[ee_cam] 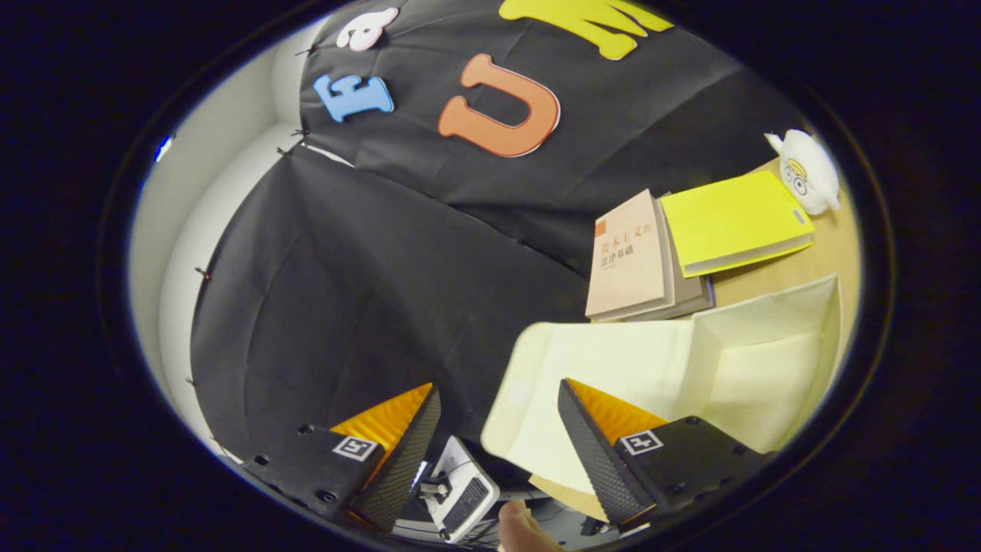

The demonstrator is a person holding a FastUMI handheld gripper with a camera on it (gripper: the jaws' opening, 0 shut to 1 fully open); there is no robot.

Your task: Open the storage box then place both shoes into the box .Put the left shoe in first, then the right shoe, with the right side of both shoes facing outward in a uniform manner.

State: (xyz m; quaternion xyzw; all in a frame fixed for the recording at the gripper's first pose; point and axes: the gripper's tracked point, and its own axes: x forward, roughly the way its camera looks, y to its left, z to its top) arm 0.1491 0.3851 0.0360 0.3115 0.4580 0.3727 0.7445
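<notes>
Gripper fingers spread apart, holding nothing. The storage box, cream, lies just ahead and right of the fingers, in the lower right of the frame, its flap reaching behind the right finger. Long axis runs left to right. Interior looks open and bare. Books sit beyond it.

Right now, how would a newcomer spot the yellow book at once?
Start at the cream storage box beyond the open gripper. Behind it lies a tan book; the yellow book lies beside that, by a white plush toy. Its cover is bright and plain.
</notes>
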